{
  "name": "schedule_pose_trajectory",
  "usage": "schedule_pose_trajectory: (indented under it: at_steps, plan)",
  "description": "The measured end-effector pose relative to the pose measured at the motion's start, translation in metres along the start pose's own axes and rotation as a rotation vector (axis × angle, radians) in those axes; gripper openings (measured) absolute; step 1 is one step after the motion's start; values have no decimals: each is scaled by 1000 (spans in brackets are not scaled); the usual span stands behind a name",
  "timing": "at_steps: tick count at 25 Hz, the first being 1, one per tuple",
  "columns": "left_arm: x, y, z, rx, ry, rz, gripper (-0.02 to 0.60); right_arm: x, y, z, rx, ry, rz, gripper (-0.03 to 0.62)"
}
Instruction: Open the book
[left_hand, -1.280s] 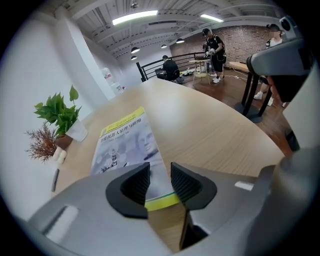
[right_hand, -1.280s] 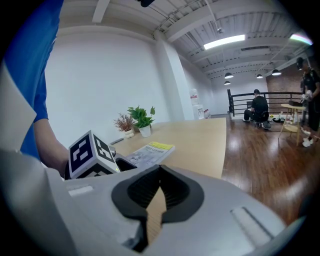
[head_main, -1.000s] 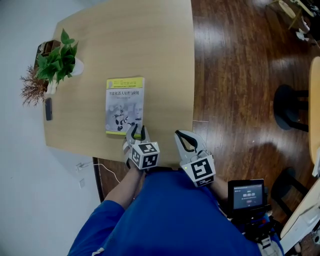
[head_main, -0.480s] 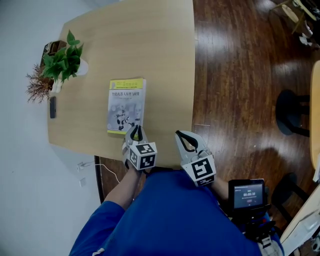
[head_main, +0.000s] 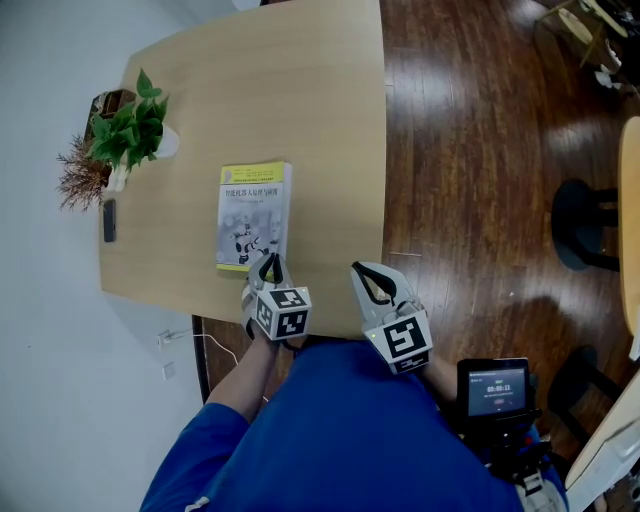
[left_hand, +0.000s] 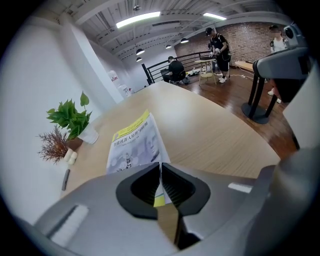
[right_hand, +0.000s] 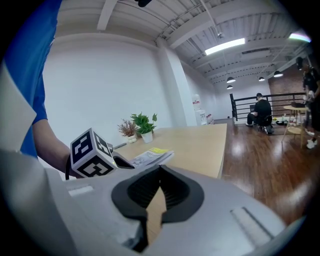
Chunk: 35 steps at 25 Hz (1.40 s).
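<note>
Left tongs (head_main: 271, 262), just closing, pinch a near corner of the book (head_main: 254, 215); right tongs (head_main: 372, 272) closed, empty; potted plant (head_main: 128, 130) well aside.

Room, open-plan. Walls: plain white wall (right_hand: 100, 85) beside the table; brick wall (left_hand: 245, 32) at the far end. Floor: dark glossy wood planks (head_main: 470, 150). Ceiling: exposed white beams, tube lights (left_hand: 137, 19) lit. Furniture: pale wooden table (head_main: 300, 90) with rounded corners; black pedestal base (head_main: 580, 225) well apart from it on the floor; black railing (right_hand: 245, 102) far back. On the table near the wall: potted green plant (head_main: 130, 125), dried brown sprigs (head_main: 78, 180). White cable (head_main: 180, 335) trailing below the table's near edge. Seated person (right_hand: 261, 112) in the distance.
</note>
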<state>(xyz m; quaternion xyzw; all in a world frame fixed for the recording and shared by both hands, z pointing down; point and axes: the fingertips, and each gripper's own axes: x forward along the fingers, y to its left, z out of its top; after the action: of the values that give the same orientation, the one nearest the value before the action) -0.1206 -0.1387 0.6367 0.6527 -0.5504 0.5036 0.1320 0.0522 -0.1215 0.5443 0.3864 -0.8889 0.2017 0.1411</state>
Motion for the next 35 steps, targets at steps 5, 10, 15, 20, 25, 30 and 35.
schedule_pose_trajectory:
  at_steps: [5,10,15,20,25,30,35]
  plan:
    - [-3,5,3,-10,-16,-33,21,0,2,3,-6,-11,-1,2]
    - [-10,14,9,-72,-48,-77,21,2,4,6,-12,-15,4,2]
    - [-20,27,10,-131,-87,-99,20,1,15,10,-32,-17,4,2]
    - [-27,42,12,-202,-127,-138,18,4,25,17,-51,-16,-2,2]
    - [-33,59,11,-297,-172,-198,18,10,38,24,-70,-18,-8,2]
    - [-37,80,9,-323,-208,-218,18,20,53,31,-84,-23,-16,2]
    - [-39,98,6,-331,-234,-226,18,31,68,38,-98,-25,-27,2]
